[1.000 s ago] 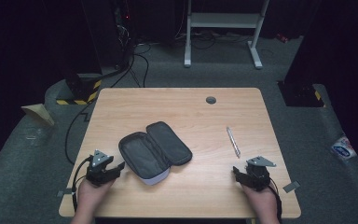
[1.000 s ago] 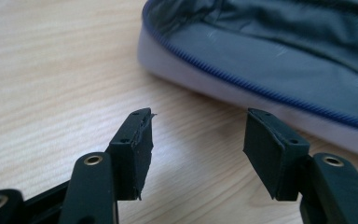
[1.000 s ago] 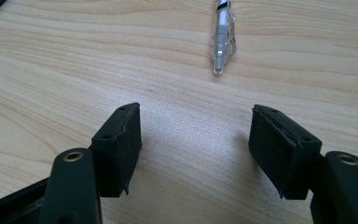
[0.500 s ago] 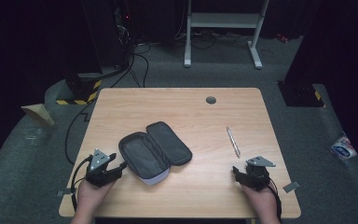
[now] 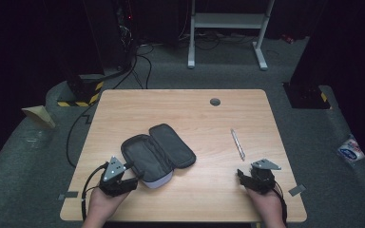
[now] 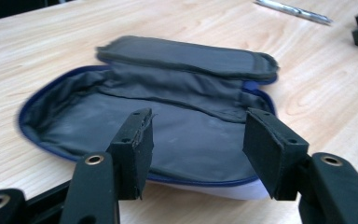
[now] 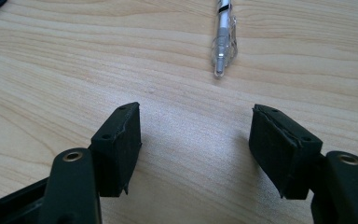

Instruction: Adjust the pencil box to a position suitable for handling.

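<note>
Tongs (image 6: 198,144) gape at pouch's (image 6: 168,135) blue edging.

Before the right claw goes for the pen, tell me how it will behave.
The pen looks round and slim, so a nudge would probably roll it across the smooth table. Its clear plastic barrel seems light, stiff and likely slippery between pads.

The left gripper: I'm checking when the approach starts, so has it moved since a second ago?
Yes. In the high view the left gripper has edged right, closing on the near end of the open pencil case, which stays put.
</note>
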Demonstrator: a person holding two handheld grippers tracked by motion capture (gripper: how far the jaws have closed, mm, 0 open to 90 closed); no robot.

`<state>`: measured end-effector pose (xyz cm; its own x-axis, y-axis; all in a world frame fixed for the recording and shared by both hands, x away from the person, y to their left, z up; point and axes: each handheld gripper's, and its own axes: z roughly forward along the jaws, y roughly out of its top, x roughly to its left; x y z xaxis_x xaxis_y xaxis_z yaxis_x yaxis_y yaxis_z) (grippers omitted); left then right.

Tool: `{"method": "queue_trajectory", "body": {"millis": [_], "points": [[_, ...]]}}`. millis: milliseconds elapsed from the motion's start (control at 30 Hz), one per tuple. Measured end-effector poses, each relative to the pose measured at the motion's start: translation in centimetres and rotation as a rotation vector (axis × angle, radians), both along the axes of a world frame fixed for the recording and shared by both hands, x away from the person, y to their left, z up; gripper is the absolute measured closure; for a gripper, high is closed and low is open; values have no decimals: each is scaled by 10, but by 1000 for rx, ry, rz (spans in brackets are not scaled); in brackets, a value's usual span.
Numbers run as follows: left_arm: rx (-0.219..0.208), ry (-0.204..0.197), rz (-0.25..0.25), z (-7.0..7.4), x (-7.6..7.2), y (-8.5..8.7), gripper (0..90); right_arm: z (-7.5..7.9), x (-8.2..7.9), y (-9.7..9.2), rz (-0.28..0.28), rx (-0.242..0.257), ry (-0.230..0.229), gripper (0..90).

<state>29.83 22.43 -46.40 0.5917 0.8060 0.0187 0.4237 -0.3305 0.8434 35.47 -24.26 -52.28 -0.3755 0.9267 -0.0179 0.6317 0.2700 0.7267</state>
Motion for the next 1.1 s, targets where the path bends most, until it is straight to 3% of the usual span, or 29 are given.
{"method": "queue_trajectory", "body": {"millis": [333, 500, 733, 1100], "points": [[19, 53, -96, -11, -2, -25, 470, 0, 0, 0, 3, -1, -2, 337], [-19, 103, -131, -14, 0, -27, 573, 0, 0, 0, 3, 1, 0, 337], [-17, 118, -157, -17, -1, -32, 683, 0, 0, 0, 3, 0, -2, 337], [16, 86, -167, -19, -3, -45, 865, 0, 0, 1, -1, 4, 0, 338]]}}
